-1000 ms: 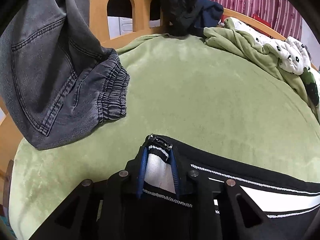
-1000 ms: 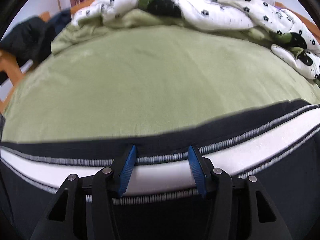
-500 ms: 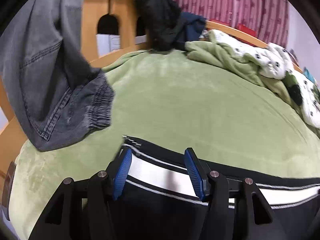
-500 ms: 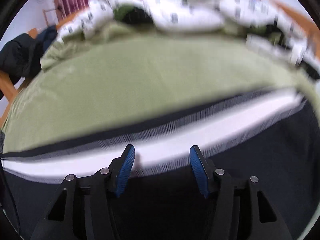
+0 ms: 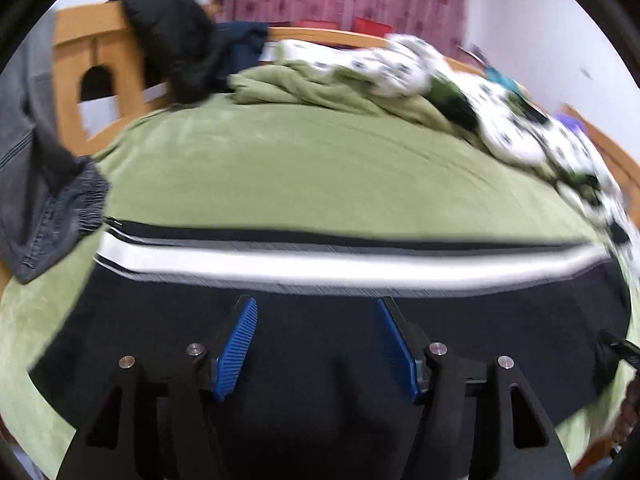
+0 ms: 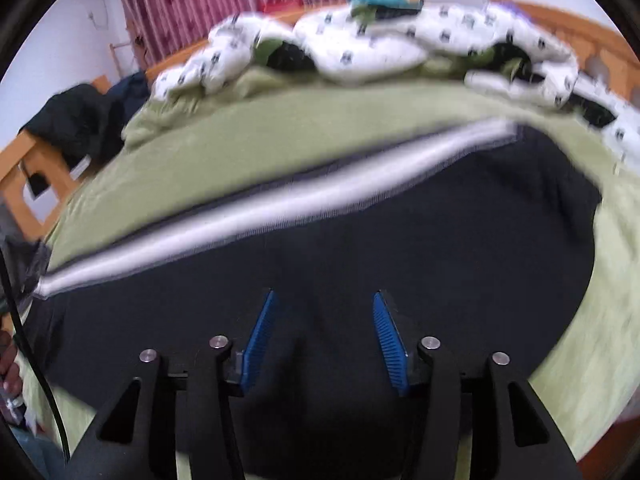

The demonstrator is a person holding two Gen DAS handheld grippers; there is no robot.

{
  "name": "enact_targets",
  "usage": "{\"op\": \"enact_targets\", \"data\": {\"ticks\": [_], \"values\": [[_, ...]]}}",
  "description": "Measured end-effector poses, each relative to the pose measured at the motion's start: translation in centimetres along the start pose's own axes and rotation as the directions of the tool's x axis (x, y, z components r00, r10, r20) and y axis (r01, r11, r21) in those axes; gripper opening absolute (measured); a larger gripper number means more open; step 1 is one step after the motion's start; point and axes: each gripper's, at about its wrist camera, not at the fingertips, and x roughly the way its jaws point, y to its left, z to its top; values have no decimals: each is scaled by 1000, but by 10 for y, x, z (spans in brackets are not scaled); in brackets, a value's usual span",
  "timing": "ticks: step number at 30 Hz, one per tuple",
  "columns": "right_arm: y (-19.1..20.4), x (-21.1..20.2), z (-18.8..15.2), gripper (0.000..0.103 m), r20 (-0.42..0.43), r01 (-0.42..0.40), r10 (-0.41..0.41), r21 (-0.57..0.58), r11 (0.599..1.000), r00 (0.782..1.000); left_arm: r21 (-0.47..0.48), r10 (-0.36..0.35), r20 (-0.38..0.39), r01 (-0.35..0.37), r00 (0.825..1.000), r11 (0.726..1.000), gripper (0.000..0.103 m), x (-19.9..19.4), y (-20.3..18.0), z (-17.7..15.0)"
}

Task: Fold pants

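Nearby, at the bottom centre of the left wrist view, found the left gripper with its blue ribbed pads apart, just opened wider, gripping nothing and poised above dark cloth. Saw the same low in the right wrist view: right gripper parted, just eased slightly narrower, nothing pinched between the pads.

Just beyond both, noted the black pants with a broad white side stripe, spread flat on the olive-green plush bedcover. Ran lengthwise from left to right across the left view, stripe along the far edge. Slanted from lower left to upper right in the right view. Judged the zipped end at the left of the left view to be a hem, so probably the waist at the right.

Looked released after a lay-down. Best, for the next fold, to pinch both layers at one end, lift evenly and keep the stripe straight.

Further off at left, spotted a grey denim garment touching the hem corner. Beyond, a white printed quilt, bunched at upper right.
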Motion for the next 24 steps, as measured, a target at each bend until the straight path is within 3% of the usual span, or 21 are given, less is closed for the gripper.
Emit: {"op": "enact_targets", "data": {"ticks": [1,3,5,11,13,16,19,24], "values": [[4,6,-12,50,-22,15,-15,-22,1000,1000,18,8,-12,-8,1000,1000,60,-2,-10,-14],[20,0,-35,50,49,107,-101,-141,984,994,10,-4,-40,4,999,1000,60,-5,-20,-35],[29,-13,-40,50,54,122,-114,-203,971,992,0,-43,-82,43,996,999,60,-8,-30,-52],[0,-48,-55,50,109,8,-9,8,1000,994,94,-138,-46,142,989,985,60,-33,-101,-74],[-1,-54,-57,50,143,30,-32,16,999,989,125,-167,-31,169,985,978,60,-34,-132,-79],[2,-58,-52,50,173,102,-98,-14,995,980,138,-182,-78,192,980,972,60,-24,-160,-87],[2,-57,-48,50,168,134,-130,-9,991,977,177,-82,-67,93,994,980,62,-8,-164,-100],[0,-54,-43,50,132,115,-118,29,993,984,182,25,11,-27,1000,983,62,-19,-111,-109]]}}
